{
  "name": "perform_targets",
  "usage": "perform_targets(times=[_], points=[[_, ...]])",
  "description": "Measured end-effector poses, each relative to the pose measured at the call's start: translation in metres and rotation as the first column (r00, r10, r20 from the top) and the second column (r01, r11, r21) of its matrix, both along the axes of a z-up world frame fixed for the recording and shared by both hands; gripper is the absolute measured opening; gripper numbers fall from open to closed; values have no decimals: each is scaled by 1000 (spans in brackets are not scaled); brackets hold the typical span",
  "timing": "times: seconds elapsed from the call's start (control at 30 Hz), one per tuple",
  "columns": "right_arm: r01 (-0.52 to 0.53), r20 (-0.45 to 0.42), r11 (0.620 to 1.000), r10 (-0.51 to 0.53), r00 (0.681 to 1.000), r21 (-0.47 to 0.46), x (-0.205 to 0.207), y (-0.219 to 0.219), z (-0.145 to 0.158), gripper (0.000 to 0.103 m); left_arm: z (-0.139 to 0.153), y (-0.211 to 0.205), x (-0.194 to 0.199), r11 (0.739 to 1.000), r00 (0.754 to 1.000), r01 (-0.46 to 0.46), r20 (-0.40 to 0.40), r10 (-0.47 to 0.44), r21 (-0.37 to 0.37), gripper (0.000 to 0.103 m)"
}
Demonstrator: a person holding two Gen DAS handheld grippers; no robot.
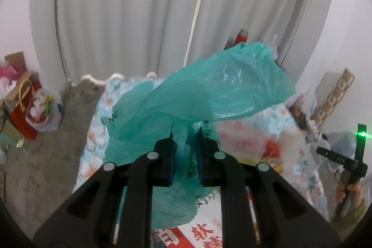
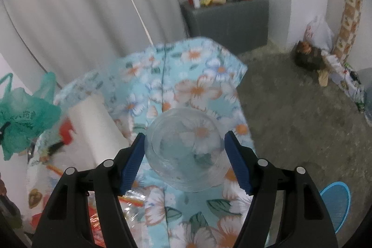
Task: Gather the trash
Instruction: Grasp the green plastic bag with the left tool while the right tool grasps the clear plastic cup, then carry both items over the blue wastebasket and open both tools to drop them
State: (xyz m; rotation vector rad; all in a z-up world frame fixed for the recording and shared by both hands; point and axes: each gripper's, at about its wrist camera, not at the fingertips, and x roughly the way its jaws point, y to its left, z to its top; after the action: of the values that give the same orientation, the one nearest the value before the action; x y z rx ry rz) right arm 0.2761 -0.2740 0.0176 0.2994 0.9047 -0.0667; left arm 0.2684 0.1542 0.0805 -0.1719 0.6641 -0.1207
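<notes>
Left gripper [image 1: 186, 131] is clamped on the green bag [image 1: 209, 94], held up over the floral cloth [image 2: 197, 85]. Right gripper [image 2: 183, 145] has jaws apart w/ the clear plastic cup [image 2: 186, 150] between them, pads at 9 & 3 o'clock of it; contact unclear. Likely step: grab cup; next, squeeze gently, then carry it toward the bag at 9 o'clock.
</notes>
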Motion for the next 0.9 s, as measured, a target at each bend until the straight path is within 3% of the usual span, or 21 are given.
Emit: perform_targets(times=[0.17, 0.27, 0.4, 0.6, 0.7, 0.9], points=[[39, 91, 999, -41, 995, 21, -39, -9, 42, 67, 44, -13, -33, 999, 992, 43, 118, -40, -22, 12], [91, 147, 994, -98, 984, 54, -80, -20, 66, 68, 70, -31, -58, 991, 978, 119, 178, -108, -57, 12], [180, 173, 979, -194, 966, 91, -131, -33, 77, 67, 88, -65, -79, 962, 950, 255, 212, -230, -99, 12], [348, 190, 924, -374, 908, 161, -211, -63, 71, 68, 92, -163, -96, 874, 867, 482, 177, -465, -64, 12], [429, 195, 885, -460, 866, 182, -244, -85, 67, 68, 84, -226, -97, 795, 803, 595, 114, -585, -116, 12], [573, 189, 793, -606, 772, 206, -294, -134, 56, 68, 56, -346, -100, 686, 695, 706, -16, -719, -175, 12]])
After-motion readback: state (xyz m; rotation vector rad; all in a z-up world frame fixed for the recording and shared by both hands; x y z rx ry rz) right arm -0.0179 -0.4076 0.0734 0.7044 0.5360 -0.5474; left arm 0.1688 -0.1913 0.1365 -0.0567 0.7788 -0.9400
